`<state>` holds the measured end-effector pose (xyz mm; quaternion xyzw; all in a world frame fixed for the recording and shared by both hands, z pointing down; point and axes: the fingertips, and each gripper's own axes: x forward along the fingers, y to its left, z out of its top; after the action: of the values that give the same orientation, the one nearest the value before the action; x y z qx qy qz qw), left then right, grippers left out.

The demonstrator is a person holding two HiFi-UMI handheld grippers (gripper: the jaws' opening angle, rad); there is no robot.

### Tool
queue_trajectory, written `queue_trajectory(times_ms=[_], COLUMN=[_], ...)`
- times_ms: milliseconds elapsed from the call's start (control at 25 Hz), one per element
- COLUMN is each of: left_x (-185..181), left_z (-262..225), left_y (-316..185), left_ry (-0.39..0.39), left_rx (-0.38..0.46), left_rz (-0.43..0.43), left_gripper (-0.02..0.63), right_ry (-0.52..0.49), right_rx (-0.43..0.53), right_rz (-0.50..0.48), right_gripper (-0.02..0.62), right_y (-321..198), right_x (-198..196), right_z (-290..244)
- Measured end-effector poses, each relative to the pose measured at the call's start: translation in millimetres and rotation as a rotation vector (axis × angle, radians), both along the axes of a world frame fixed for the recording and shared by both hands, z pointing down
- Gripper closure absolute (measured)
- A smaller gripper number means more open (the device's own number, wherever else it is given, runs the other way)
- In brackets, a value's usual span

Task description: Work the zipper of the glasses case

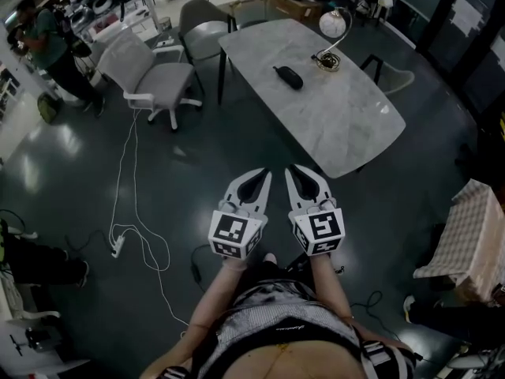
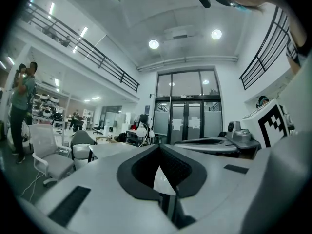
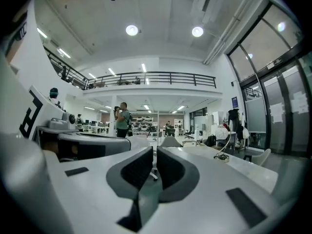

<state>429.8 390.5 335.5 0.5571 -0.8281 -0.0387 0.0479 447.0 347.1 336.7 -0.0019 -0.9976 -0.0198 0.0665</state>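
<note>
The black glasses case (image 1: 288,77) lies on the long marble table (image 1: 347,125), well ahead of me and apart from both grippers. I hold both grippers out over the dark floor, short of the table's near end. The left gripper (image 1: 265,173) is shut with nothing between its jaws, and the left gripper view shows its pads (image 2: 171,165) meeting. Beside it, the right gripper (image 1: 292,169) is shut too and holds nothing; its pads (image 3: 137,168) stand almost together. I cannot make out the case in either gripper view.
A desk lamp (image 1: 331,34) with a round shade stands on the table behind the case. White and grey chairs (image 1: 150,73) stand to the table's left. A white cable and power strip (image 1: 118,243) lie on the floor. A person (image 1: 47,46) stands far left; a checked cloth (image 1: 469,235) lies at the right.
</note>
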Motion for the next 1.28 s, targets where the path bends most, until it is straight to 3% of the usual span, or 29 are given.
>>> queue_trajectory(times_ms=[240, 800, 1280], left_x=[-49.1, -172.0, -225.5], left_z=[12.7, 15.0, 18.6], left_y=[-8.2, -41.8, -59.1], left_ry=[0.037, 0.036, 0.064], left_rx=[0.01, 0.016, 0.004], left_rz=[0.024, 0.084, 0.151], left_gripper=[0.603, 0.603, 0.603], right_ry=[0.009, -0.001, -0.003], right_rx=[0.004, 0.021, -0.007], right_rz=[0.012, 0.039, 0.11], right_gripper=[0.522, 0.522, 0.521], right_y=[-5.4, -29.9, -45.9], right_x=[-48.2, -176.5, -225.4], right_z=[9.8, 12.5, 16.7])
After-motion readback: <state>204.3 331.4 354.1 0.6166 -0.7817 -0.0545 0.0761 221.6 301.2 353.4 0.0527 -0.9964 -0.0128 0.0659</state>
